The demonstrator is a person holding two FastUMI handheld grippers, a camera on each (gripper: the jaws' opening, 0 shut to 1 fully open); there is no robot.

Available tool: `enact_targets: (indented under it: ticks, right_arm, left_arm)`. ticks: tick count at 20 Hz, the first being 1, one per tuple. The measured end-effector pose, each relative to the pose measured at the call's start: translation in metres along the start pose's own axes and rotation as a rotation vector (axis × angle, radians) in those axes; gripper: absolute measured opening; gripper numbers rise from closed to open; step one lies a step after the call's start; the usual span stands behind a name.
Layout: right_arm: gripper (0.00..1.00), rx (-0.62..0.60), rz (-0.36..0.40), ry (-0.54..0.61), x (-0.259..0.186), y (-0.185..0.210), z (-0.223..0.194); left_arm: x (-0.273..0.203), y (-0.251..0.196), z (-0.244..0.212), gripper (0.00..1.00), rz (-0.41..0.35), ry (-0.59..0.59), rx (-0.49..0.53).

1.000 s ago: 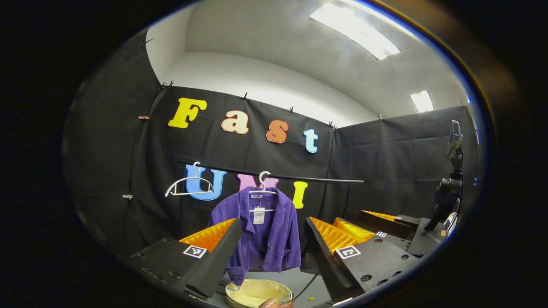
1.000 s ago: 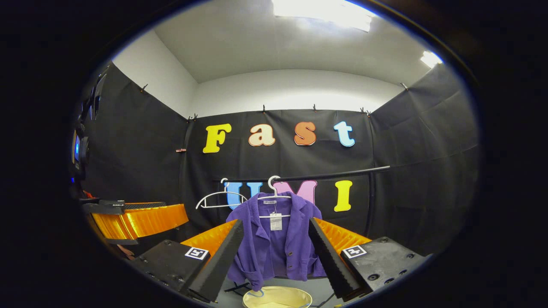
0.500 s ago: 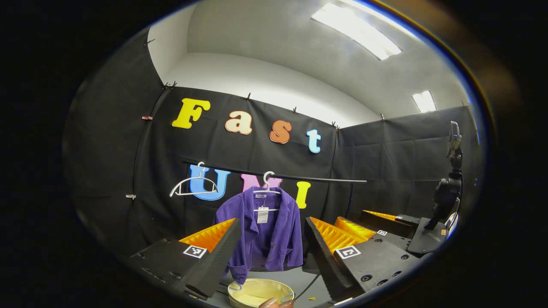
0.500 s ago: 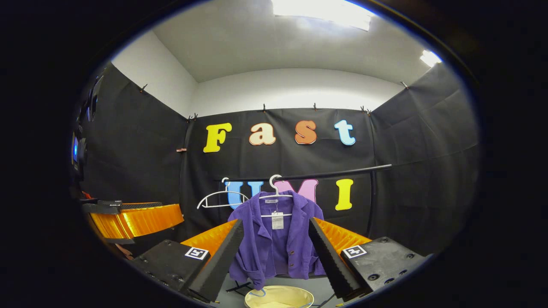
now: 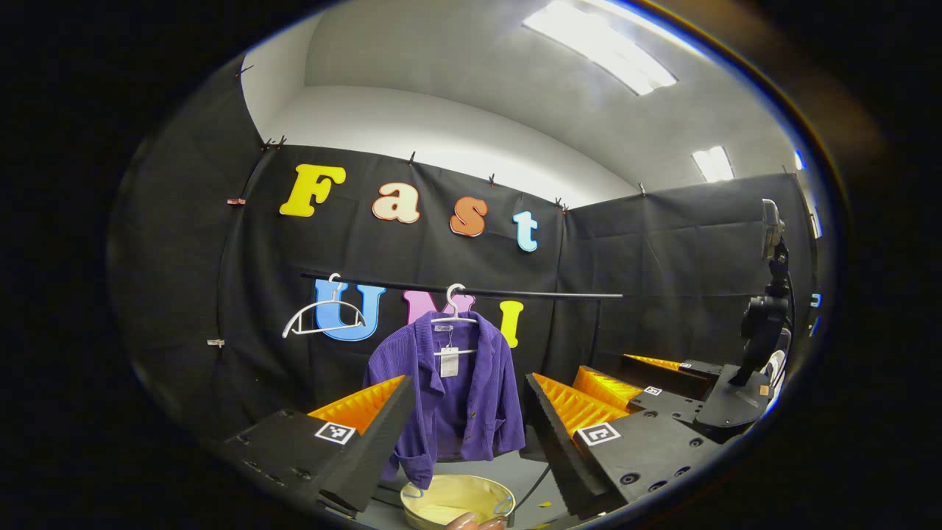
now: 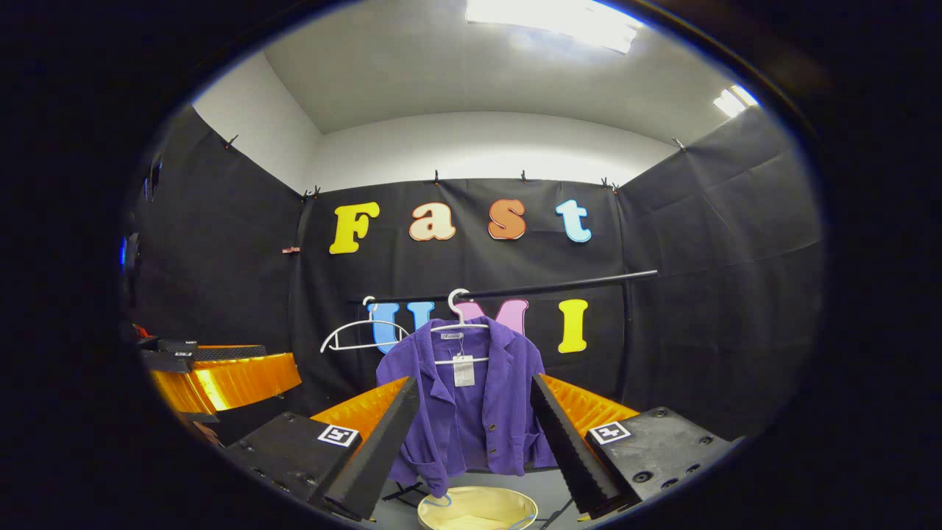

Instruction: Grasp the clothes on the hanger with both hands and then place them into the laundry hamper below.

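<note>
Left gripper view: left tool (image 5: 466,412) wide open, holding nothing. Cardigan (image 5: 450,394) on hanger (image 5: 454,313) on rail (image 5: 530,294), seen btwn fingers, well apart. Hamper (image 5: 456,500) below it. Right tool (image 5: 625,372) farther off at right.

Right gripper view: right tool (image 6: 475,416) wide open, empty. Cardigan (image 6: 471,408) on hanger (image 6: 460,318), hamper (image 6: 477,508) beneath. Spare hanger (image 6: 357,337) at left on rail (image 6: 559,283).

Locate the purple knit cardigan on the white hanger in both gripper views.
Left gripper view: purple knit cardigan hangs at lower centre, between this gripper's open fingers.
Right gripper view: cardigan at lower centre, again between the open fingers.
Shared landmark: the empty white hanger on the black rail, left of the cardigan in both views.
</note>
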State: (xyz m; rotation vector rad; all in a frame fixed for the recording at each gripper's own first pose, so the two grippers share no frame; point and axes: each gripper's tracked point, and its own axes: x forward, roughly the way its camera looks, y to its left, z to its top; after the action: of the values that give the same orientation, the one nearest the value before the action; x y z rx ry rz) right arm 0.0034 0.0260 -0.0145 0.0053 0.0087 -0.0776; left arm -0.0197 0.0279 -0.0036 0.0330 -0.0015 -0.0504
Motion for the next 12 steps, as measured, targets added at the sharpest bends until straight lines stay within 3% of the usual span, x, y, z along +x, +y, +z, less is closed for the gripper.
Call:
enact_targets:
  ticks: [7,12]
  right_arm:
    - [0.97,-0.018,0.008,-0.007,0.021,0.008,-0.004]
    - [0.97,-0.001,0.020,-0.002,0.073,-0.008,-0.022]
  left_arm:
    - [0.015,0.015,-0.001,0.93,0.000,-0.001,-0.023]
    - [0.064,0.019,-0.015,0.93,0.019,0.006,-0.004]
